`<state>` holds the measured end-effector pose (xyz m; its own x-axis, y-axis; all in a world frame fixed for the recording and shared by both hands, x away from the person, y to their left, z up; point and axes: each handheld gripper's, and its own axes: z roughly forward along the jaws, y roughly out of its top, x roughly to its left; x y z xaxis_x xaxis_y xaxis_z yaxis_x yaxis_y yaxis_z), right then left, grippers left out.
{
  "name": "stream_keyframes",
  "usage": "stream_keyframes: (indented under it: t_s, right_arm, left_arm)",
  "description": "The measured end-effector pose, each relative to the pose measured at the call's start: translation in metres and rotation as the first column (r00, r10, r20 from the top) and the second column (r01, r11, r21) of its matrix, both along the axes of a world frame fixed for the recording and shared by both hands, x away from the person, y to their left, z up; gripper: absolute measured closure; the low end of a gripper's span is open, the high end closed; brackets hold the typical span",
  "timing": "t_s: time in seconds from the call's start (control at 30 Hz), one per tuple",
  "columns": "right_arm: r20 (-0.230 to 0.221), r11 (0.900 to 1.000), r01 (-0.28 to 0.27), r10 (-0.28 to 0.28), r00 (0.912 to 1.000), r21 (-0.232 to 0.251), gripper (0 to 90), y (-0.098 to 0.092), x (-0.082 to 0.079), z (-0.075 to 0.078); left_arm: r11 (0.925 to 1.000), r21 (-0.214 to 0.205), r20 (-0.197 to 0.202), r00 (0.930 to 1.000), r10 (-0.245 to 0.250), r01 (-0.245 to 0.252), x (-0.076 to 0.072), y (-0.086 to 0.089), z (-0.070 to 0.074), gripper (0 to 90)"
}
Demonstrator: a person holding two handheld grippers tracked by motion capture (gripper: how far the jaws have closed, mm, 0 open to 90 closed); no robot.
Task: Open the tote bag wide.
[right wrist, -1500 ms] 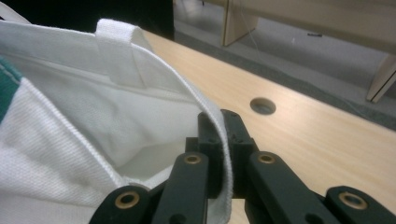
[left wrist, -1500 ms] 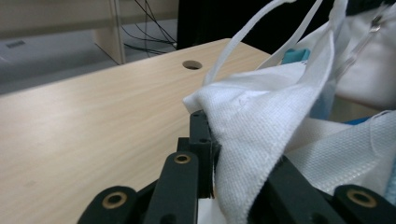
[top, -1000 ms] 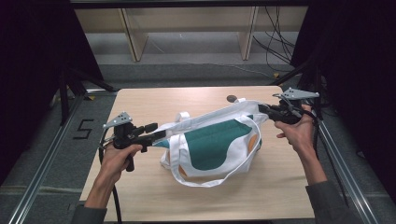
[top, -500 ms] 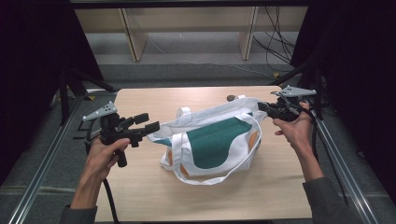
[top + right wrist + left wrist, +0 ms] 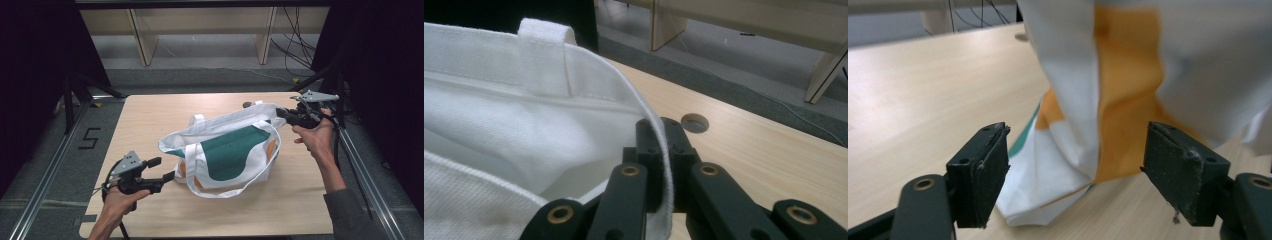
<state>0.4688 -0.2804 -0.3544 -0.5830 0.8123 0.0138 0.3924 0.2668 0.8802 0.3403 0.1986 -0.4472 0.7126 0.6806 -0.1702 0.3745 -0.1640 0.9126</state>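
Plywood tabletop [image 5: 150, 120] lies in front of you, pale and bare along its left half. At its near left corner your left hand [image 5: 117, 200] grips the left gripper [image 5: 167, 176], low over the wood and pointing right at the bag. Its jaws have just been opening and now stand wide apart; in the left gripper view the two black pads [image 5: 979, 175] flank the bottom corner of the tote bag [image 5: 230, 150] without touching it, the white, orange and green cloth lying just past them on the table.

The tote bag sits at the middle of the table, slumped on its side with its mouth pulled up and open toward the far right, a green panel on its upper face and orange patches at the lower corners. One white strap [image 5: 235, 187] loops onto the wood at the near side.

At the far right edge your right hand [image 5: 315, 140] holds the right gripper [image 5: 282, 114], clamped tight on the bag's white stitched rim [image 5: 659, 150], which runs between the closed jaws. A small round hole [image 5: 694, 122] in the tabletop lies just beyond them.
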Motion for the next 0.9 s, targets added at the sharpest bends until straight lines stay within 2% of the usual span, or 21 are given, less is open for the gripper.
stream_keyframes:
  t_s: [0.07,0.1,0.17,0.23,0.27,0.33,0.37,0.4,0.43,0.47,0.5,0.53,0.57,0.63,0.67,0.7,0.73,0.77,0.83,0.87,0.9]
  right_arm:
    - [0.023,0.9999,0.007,-0.008,0.9997,0.015,88.5,0.001,0.001,0.0]
    - [0.011,0.9997,0.01,-0.011,0.9999,0.023,88.5,0.001,0.0,0.0]
    - [0.026,0.9998,0.003,-0.003,0.9997,0.018,88.5,0.001,0.0,0.0]
    - [0.02,0.9999,-0.012,0.012,0.9997,-0.003,88.5,0.0,0.0,0.001]
    - [0.024,0.9997,-0.024,0.023,0.9994,0.007,88.5,0.0,0.001,0.001]
    - [0.029,0.9998,-0.018,0.018,0.9994,0.002,88.5,0.0,0.001,0.001]
    - [0.032,0.9999,-0.013,0.013,0.9994,-0.002,88.5,0.0,0.0,0.002]
    - [0.011,1.0,0.0,0.0,0.9999,0.003,88.5,0.001,-0.001,0.003]
    - [0.034,0.9999,0.012,-0.012,0.9993,0.005,88.5,0.001,0.0,0.002]
    - [0.022,0.9999,0.01,-0.01,0.9997,-0.001,88.5,-0.001,0.001,0.003]
    - [0.029,0.9998,0.018,-0.018,0.9994,0.005,88.5,-0.001,0.002,0.003]
    - [0.016,0.9998,0.017,-0.017,0.9997,-0.004,88.5,-0.002,0.003,0.003]
    - [0.026,0.9998,0.016,-0.016,0.9995,-0.013,88.5,-0.004,0.005,0.003]
    - [0.004,0.9994,0.032,-0.032,0.9995,0.009,88.5,-0.003,0.007,0.003]
    - [0.034,0.9994,0.034,-0.034,0.9989,-0.003,88.5,-0.004,0.011,0.001]
    - [0.003,0.9992,0.04,-0.04,0.9992,0.008,88.5,-0.004,0.012,0.001]
    - [-0.001,0.9989,0.048,-0.048,0.9989,0.0,88.5,-0.004,0.014,0.0]
    - [0.016,0.9988,0.048,-0.048,0.9987,-0.006,88.5,-0.004,0.018,-0.002]
    - [-0.003,0.9983,0.058,-0.058,0.9983,-0.002,88.5,-0.003,0.02,-0.004]
    - [-0.018,0.9969,0.078,-0.078,0.9968,0.001,88.5,-0.003,0.025,-0.009]
    - [-0.007,0.9974,0.07,-0.07,0.9975,-0.018,88.5,-0.005,0.028,-0.012]
  left_arm:
    - [0.9997,0.022,-0.012,0.9999,0.008,-0.008,0.006,-0.007,-0.009,25.1]
    - [0.9994,0.031,-0.012,0.9998,0.013,-0.013,0.009,-0.011,-0.012,25.5]
    - [0.9994,0.034,-0.009,0.9999,0.009,-0.009,0.018,-0.016,-0.018,27.5]
    - [0.9991,0.029,-0.022,0.9992,-0.032,0.032,0.028,-0.021,-0.026,33.4]
    - [0.9976,0.005,-0.037,0.9969,-0.069,0.069,0.031,-0.027,-0.03,40.9]
    - [0.9929,0.004,-0.026,0.9925,-0.119,0.119,0.036,-0.034,-0.033,59.7]
    - [0.9916,0.018,-0.019,0.9916,-0.128,0.128,0.038,-0.037,-0.033,69.5]
    - [0.9909,0.011,-0.027,0.9906,-0.134,0.134,0.04,-0.04,-0.033,75.7]
    - [0.9909,0.011,-0.027,0.9906,-0.134,0.134,0.04,-0.04,-0.033,78.8]
    - [0.9956,0.001,-0.052,0.9942,-0.094,0.094,0.045,-0.043,-0.032,81.1]
    - [0.9976,-0.024,-0.065,0.9956,-0.067,0.065,0.049,-0.041,-0.032,82.1]
    - [0.9976,-0.051,-0.074,0.996,-0.051,0.047,0.053,-0.041,-0.033,82.6]
    - [0.9966,-0.082,-0.107,0.9942,-0.011,0.002,0.058,-0.039,-0.034,82.8]
    - [0.9907,-0.131,-0.125,0.9919,0.021,-0.038,0.07,-0.034,-0.038,82.9]
    - [0.9889,-0.14,-0.135,0.9903,0.032,-0.051,0.076,-0.033,-0.039,83.0]
    - [0.9873,-0.15,-0.143,0.9893,0.029,-0.051,0.082,-0.033,-0.041,83.1]
    - [0.9866,-0.149,-0.141,0.9889,0.045,-0.066,0.086,-0.034,-0.042,83.2]
    - [0.9871,-0.142,-0.148,0.9877,0.051,-0.073,0.09,-0.035,-0.043,83.3]
    - [0.9865,-0.147,-0.14,0.9888,0.051,-0.072,0.094,-0.038,-0.044,83.3]
    - [0.9849,-0.147,-0.145,0.987,0.07,-0.092,0.099,-0.04,-0.048,83.3]
    - [0.9852,-0.151,-0.146,0.9876,0.058,-0.08,0.101,-0.041,-0.049,83.3]
